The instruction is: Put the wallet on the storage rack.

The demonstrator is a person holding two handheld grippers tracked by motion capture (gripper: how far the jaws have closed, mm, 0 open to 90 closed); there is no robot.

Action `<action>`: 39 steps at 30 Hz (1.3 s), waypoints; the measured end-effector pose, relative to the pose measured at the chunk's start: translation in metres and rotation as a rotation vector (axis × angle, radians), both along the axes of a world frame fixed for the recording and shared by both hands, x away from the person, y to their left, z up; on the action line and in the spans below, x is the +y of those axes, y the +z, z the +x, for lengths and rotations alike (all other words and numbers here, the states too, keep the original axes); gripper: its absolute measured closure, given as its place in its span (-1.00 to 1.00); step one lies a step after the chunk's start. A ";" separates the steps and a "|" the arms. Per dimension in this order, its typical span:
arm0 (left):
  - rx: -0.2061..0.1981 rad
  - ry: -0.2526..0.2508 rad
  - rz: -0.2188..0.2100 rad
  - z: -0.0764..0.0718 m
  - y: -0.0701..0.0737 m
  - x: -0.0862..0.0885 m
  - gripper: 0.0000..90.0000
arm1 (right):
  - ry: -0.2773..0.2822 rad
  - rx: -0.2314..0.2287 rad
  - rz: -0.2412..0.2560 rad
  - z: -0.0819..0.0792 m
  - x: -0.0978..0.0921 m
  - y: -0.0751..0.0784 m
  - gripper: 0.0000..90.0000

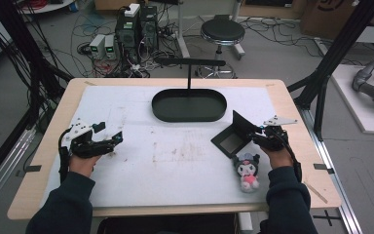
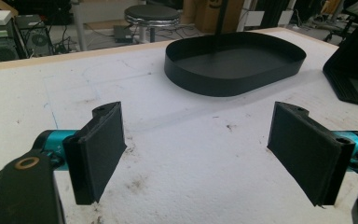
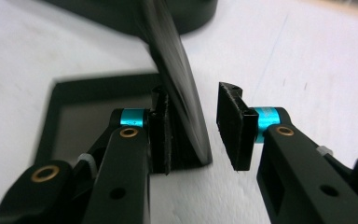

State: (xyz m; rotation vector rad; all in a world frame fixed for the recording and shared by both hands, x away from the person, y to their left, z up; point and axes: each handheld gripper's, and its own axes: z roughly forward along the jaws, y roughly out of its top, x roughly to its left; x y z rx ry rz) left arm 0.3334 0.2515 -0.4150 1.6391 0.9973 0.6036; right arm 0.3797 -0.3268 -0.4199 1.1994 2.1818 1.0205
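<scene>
Right tool (image 3: 191,128), jaws apart, straddles the raised lid (image 3: 177,79) of the black box (image 1: 231,141); left tool (image 2: 196,154) rests open at 9 o'clock on the surface (image 1: 175,165).

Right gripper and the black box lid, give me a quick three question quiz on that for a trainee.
1. True or false: the right gripper has the raised lid of the black box between its jaws.
2. What lies nearest the person's right hand? A) plush toy B) oval tray C) stool
3. Is the left gripper open or shut?

Key: 1 true, though a gap shows at one pad. 2 A. 3 open, nothing between its jaws.
</scene>
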 end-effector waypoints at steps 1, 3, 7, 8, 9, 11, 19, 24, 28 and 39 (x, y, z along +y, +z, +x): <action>-0.001 0.000 0.000 0.000 0.000 0.000 -0.59 | 0.015 0.023 -0.002 0.001 0.000 -0.004 0.49; 0.001 -0.001 0.000 0.000 0.000 0.000 -0.59 | 0.040 0.051 -0.031 0.005 0.001 -0.010 0.52; -0.001 0.001 0.000 0.000 0.000 0.000 -0.59 | 0.032 0.029 -0.051 0.004 0.003 -0.009 0.89; -0.001 0.001 0.000 0.000 0.000 0.000 -0.59 | 0.032 0.029 -0.051 0.004 0.003 -0.009 0.89; -0.002 0.000 0.002 0.000 0.000 0.000 -0.59 | 0.019 0.014 -0.028 0.001 0.001 -0.005 0.91; -0.002 0.001 0.000 0.000 0.000 0.000 -0.59 | 0.010 0.000 -0.037 -0.001 0.001 -0.003 0.91; -0.002 0.001 0.001 0.000 0.000 0.000 -0.59 | -0.080 -0.076 -0.004 -0.010 -0.006 0.014 0.91; -0.001 0.006 -0.001 0.000 0.000 0.000 -0.59 | -0.102 -0.124 -0.037 -0.014 -0.006 0.022 0.91; -0.002 0.003 0.003 0.000 0.000 0.000 -0.59 | -0.139 -0.216 -0.119 -0.023 -0.003 0.043 0.90; -0.002 0.006 0.002 -0.001 0.000 0.002 -0.59 | -0.131 -0.159 -0.412 -0.019 0.012 0.032 0.90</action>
